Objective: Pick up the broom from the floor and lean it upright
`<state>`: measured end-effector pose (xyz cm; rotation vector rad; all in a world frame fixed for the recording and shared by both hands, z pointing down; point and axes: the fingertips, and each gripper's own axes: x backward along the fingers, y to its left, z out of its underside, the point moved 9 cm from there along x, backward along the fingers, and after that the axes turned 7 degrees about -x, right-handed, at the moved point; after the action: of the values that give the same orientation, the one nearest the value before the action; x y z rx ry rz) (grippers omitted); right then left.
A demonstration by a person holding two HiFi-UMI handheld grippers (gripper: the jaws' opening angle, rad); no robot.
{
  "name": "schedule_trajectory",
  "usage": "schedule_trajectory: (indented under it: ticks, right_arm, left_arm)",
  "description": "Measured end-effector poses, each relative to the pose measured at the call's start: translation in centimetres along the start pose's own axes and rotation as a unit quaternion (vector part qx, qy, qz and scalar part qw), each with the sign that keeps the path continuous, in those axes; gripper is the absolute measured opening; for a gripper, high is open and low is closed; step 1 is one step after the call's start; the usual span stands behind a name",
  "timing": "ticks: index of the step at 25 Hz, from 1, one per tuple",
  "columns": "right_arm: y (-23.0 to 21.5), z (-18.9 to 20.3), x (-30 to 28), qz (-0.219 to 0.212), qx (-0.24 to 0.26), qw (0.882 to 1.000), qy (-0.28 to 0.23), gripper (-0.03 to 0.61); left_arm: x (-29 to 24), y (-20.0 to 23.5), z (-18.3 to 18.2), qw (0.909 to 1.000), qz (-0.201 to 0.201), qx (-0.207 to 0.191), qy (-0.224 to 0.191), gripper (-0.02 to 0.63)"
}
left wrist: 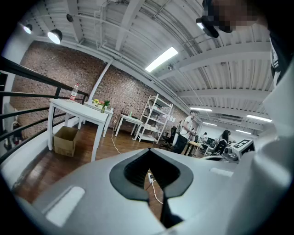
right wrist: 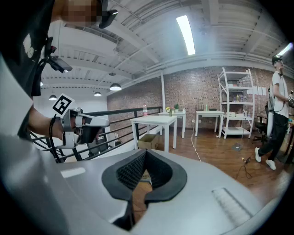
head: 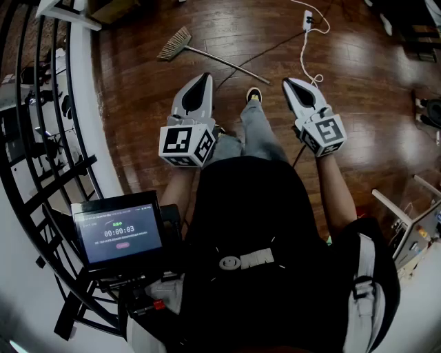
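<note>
The broom lies flat on the wooden floor in the head view, its straw head (head: 176,43) at the upper left. Its thin handle (head: 220,63) runs right towards a point between the two grippers. My left gripper (head: 204,76) hovers just short of the handle, jaws closed together and empty. My right gripper (head: 288,83) is held to the right of the handle's end, also shut with nothing in it. In the left gripper view the tips (left wrist: 148,150) meet over bare floor. The right gripper view shows the closed tips (right wrist: 145,151) the same way.
A black railing (head: 41,138) curves along the left. A white cable with a plug (head: 308,21) and a dark cord lie on the floor ahead. My shoe (head: 254,94) stands between the grippers. White tables (left wrist: 78,112), a cardboard box (left wrist: 65,140) and people (left wrist: 187,133) are farther off.
</note>
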<state>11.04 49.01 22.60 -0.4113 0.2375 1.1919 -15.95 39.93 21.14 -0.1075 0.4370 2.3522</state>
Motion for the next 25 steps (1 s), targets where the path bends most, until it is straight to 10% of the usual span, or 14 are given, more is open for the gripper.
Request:
schedule_trajectory:
  ticks: [10,13,15,25]
  right_arm:
    - [-13.3,8.7,-2.9,0.017,-0.032,0.992,0.124,0.006]
    - [-15.5,10.7,-4.0,-0.002,-0.049,0.985,0.167,0.187]
    - [-17.5,12.6,-6.1,-0.006,-0.049,0.98,0.193,0.181]
    - [-25.4,27.1,-19.4,-0.057,-0.003,0.93,0.364,0.219]
  left_arm:
    - [-11.5,-0.7,3.4,0.9971,0.01,-0.013,0.074,0.02]
    - [-12.7,-1.4,3.8,0.9949,0.011,-0.013,0.099,0.02]
    - [-14.0,-1.1,4.4,0.9932,0.005,-0.009,0.116,0.02]
    - [-21.7,3.9,12.2,0.9818,-0.049,0.037,0.18,0.02]
